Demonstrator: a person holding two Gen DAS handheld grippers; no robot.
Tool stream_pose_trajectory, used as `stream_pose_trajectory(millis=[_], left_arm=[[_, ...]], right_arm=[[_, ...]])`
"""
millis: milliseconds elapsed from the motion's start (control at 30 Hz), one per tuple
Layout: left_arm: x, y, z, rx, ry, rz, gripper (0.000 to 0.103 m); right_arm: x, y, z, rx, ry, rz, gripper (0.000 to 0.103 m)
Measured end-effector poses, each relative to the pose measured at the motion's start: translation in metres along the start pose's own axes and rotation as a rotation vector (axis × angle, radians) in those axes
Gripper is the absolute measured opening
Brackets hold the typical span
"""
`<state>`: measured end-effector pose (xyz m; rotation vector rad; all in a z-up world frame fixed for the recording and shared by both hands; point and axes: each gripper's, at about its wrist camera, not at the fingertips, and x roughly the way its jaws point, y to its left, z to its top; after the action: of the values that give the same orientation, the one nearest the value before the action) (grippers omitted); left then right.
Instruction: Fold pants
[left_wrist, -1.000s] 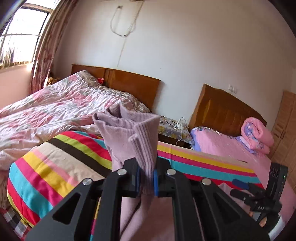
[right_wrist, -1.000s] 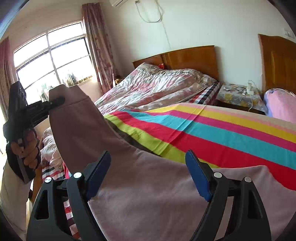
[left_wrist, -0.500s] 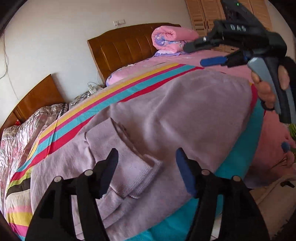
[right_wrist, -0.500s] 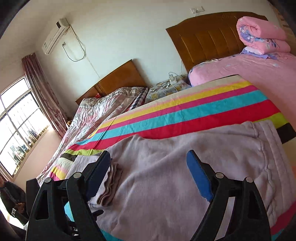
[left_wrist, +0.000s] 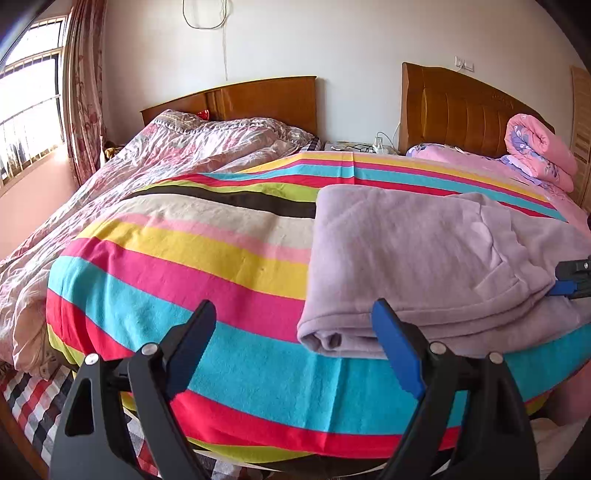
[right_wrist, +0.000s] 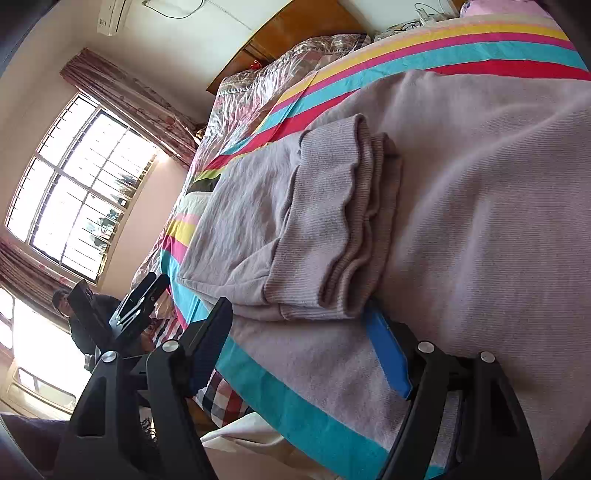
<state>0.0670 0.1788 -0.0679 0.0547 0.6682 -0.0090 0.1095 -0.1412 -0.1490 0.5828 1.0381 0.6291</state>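
The lavender pants (left_wrist: 424, 258) lie folded on the striped blanket (left_wrist: 184, 277), with their ribbed cuffs (right_wrist: 332, 206) stacked on top. My left gripper (left_wrist: 295, 328) hovers at the pants' near left fold corner. Its jaws are opening and the pads touch nothing. In the right wrist view my right gripper (right_wrist: 299, 328) sits low at the bed's edge, rolled to one side. Its jaws are closing with the pants' folded edge between them, but the pads do not press the cloth. A blue pad (left_wrist: 561, 289) of the right gripper shows at the left view's right edge.
A second bed with a crumpled pink quilt (left_wrist: 166, 158) lies to the left, and a nightstand (left_wrist: 369, 147) stands between the headboards. A rolled pink duvet (left_wrist: 535, 155) sits at the far right. A person (right_wrist: 79, 317) stands by the window (right_wrist: 81, 184).
The left gripper, which held the ribbed cuffs up, has let go and opened. The pants now lie folded on the blanket. Both grippers came down, and the right one rolled sideways.
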Motion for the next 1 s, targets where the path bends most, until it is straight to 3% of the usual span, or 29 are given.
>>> stream_pose_trajectory(millis=[67,100,133,167,200,467,533,700,900,1000], left_arm=[[-0.005,0.004,-0.011,0.009,0.016,-0.015,0.086],[-0.006,0.000,-0.018,0.018,0.021,-0.029,0.086],[-0.008,-0.005,-0.023,0.032,0.022,-0.044,0.086],[-0.010,-0.010,-0.027,0.047,0.021,-0.053,0.086],[-0.011,-0.015,-0.030,0.061,0.021,-0.058,0.086],[0.007,-0.014,-0.025,-0.011,0.014,-0.086,0.087],[0.018,-0.021,-0.018,0.029,0.041,-0.059,0.088],[0.035,-0.021,-0.014,0.080,0.053,-0.076,0.091],[0.017,-0.017,-0.008,0.100,0.024,-0.156,0.093],[0.027,-0.019,-0.010,0.114,0.052,-0.095,0.094]], right_arm=[[0.010,0.000,0.009,0.036,0.008,-0.005,0.061],[0.015,0.001,0.012,0.040,0.007,-0.027,0.048],[0.018,0.002,0.015,0.038,0.004,-0.059,0.027],[0.019,0.003,0.018,0.031,-0.004,-0.084,0.017],[0.016,0.007,0.019,0.018,-0.026,-0.085,0.014],[-0.013,0.092,0.054,-0.200,-0.171,-0.100,0.013],[-0.020,0.104,0.059,-0.223,-0.198,-0.094,0.013],[-0.018,0.135,0.082,-0.291,-0.225,-0.099,0.013],[-0.023,0.166,0.110,-0.355,-0.288,-0.091,0.013],[-0.031,0.176,0.118,-0.369,-0.313,-0.066,0.013]])
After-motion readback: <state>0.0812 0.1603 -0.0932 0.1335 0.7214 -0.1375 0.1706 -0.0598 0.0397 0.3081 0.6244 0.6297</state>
